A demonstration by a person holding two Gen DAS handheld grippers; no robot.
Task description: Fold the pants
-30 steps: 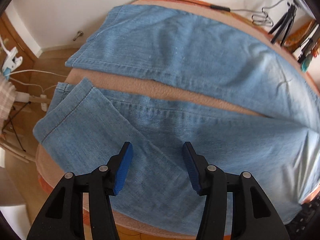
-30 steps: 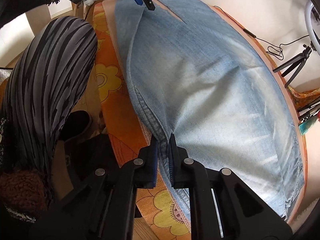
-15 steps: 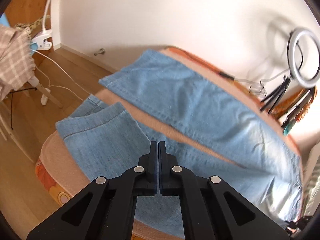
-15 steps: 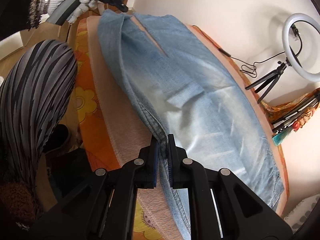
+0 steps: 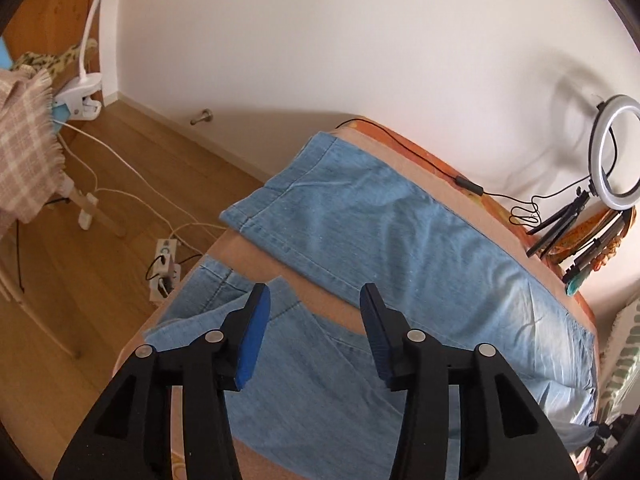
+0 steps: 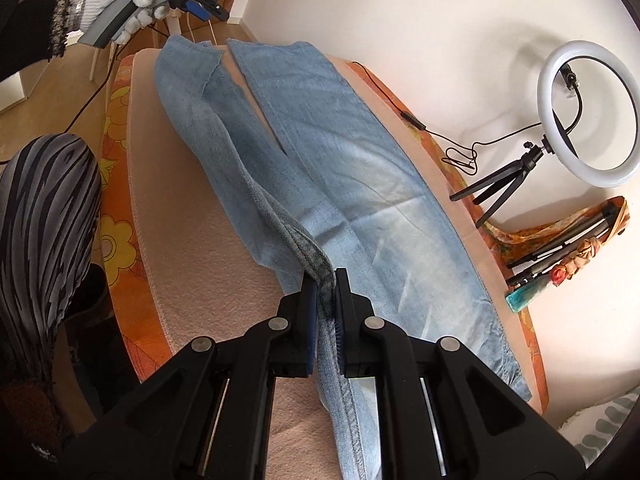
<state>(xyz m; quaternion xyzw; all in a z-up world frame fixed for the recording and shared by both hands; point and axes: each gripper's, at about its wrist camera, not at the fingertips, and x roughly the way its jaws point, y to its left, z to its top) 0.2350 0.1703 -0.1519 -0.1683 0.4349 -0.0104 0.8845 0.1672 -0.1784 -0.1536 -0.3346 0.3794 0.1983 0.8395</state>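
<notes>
Beyond the pants [image 6: 360, 184], a ring light [image 6: 588, 116] stands beside tripods [image 6: 560, 248].

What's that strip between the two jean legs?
Bare peach blanket shows between the far leg and near leg in the left wrist view; nothing lies on it.

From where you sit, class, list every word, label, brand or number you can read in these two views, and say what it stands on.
"GenRobot.AI", roughly: small white print on the black body of the left gripper, at the top of the right wrist view; the letters are tiny, so the reading is uncertain.
Smaller print above it: too small to read.
Left wrist view: no readable text.
</notes>
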